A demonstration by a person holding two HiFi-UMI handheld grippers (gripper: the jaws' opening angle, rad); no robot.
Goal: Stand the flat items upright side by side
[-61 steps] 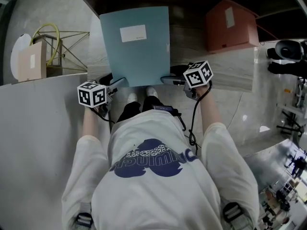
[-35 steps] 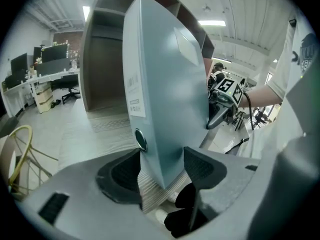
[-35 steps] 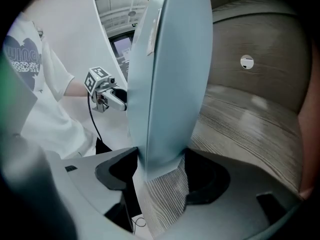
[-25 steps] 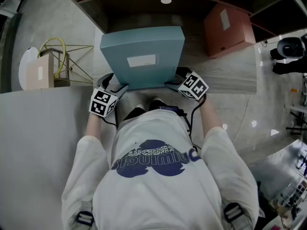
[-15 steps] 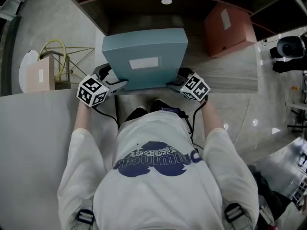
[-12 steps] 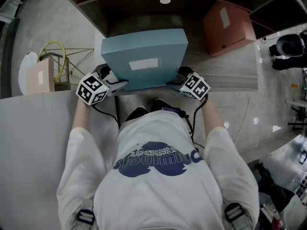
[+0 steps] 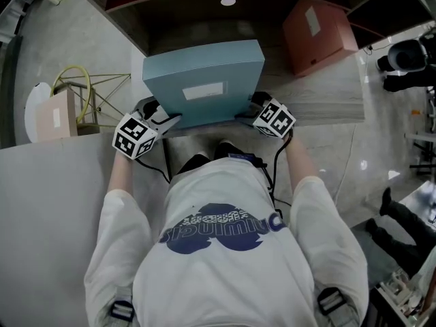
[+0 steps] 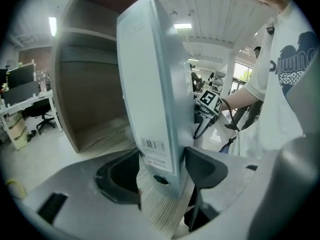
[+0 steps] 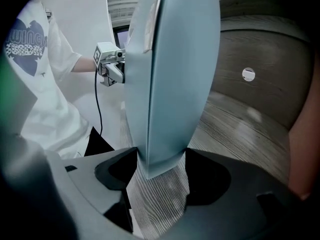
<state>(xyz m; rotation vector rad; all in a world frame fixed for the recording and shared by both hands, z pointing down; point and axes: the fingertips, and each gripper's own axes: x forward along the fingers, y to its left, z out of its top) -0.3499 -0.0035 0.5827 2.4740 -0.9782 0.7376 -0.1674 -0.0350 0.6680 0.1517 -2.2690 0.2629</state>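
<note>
Subject item: a light blue, flat, rigid cardboard binder [image 7: 204, 80] with a white rectangular label on its broad face, sited at upper centre of the head view. It is raised on its lower edge over the near lip of a grey wood-grain shelf board [image 7: 320, 94] and is held at both lower corners. The left gripper [image 7: 167, 120] takes the lower left corner. In the left gripper view this gripper [image 8: 162, 171] has the binder [image 8: 150, 84] spine between its jaws, barcode sticker and round finger hole [image 8: 160, 179] facing the camera. The jaws have just been closing and both pads now bear on the binder. The right gripper [image 7: 246, 114] takes the lower right corner. In the right gripper view this gripper [image 9: 157, 171] is clamped on the binder [image 9: 175, 74], one pad against each face. The binder's bottom corner is at the shelf board [image 9: 240, 129]; whether it rests on it or sits just clear cannot be told. A salmon-coloured flat box file [image 7: 317, 33] lies on the shelf at upper right of the head view, well apart from the binder. At the left edge of the head view, a small tan cardboard box [image 7: 54, 114] stands beside a yellow hoop of hose [image 7: 68, 80].
</note>
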